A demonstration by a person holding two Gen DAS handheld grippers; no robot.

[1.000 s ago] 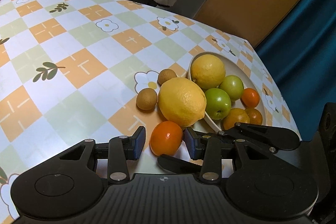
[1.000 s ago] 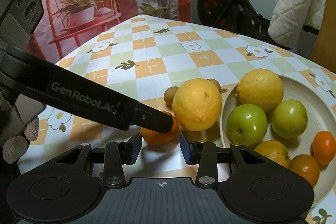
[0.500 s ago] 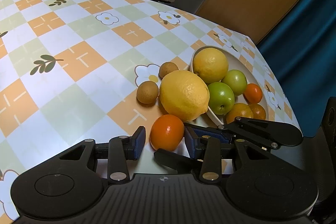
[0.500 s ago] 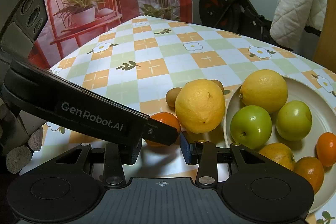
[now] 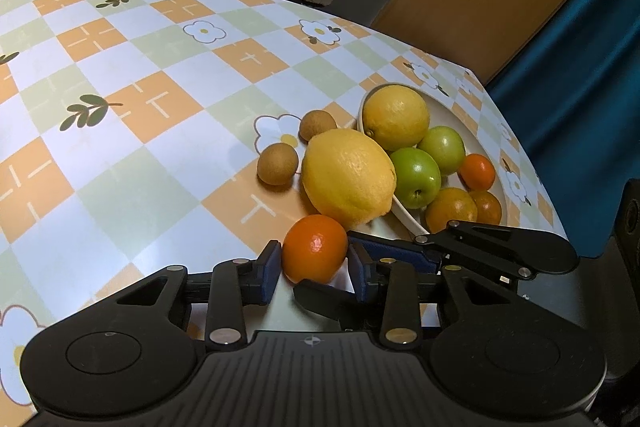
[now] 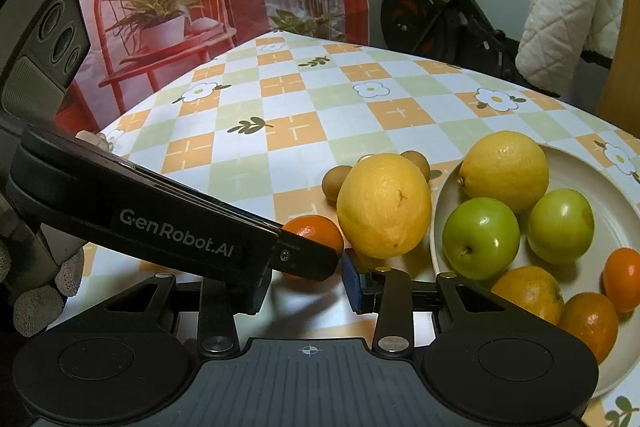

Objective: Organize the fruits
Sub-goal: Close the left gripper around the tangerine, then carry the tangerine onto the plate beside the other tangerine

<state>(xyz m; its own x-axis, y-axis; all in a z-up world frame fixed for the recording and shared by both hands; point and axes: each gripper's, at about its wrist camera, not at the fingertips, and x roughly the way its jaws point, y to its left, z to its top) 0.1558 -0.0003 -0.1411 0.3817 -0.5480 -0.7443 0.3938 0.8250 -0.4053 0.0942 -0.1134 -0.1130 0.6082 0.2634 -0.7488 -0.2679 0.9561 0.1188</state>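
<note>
A small orange (image 5: 315, 254) rests on the checked tablecloth. It sits between the blue pads of my left gripper (image 5: 314, 259), whose jaws are closing, and both pads touch its sides. A big lemon (image 5: 348, 179) lies just beyond it, against the cream plate (image 5: 448, 111). Two small brown fruits (image 5: 278, 163) lie left of the lemon. My right gripper (image 6: 304, 283) stands open just behind the orange (image 6: 314, 229), with the left gripper's finger (image 6: 180, 231) crossing over its left jaw. It holds nothing.
The plate (image 6: 624, 211) holds a lemon (image 6: 506, 169), two green apples (image 6: 480, 237) and several oranges. The table's right edge runs close behind the plate, by a blue curtain (image 5: 580, 67). An exercise bike (image 6: 436, 11) and a quilted cloth stand beyond the far edge.
The left gripper's pads have drawn in against the small orange. The right gripper's fingers stay where they were, and the other fruits have not moved.
</note>
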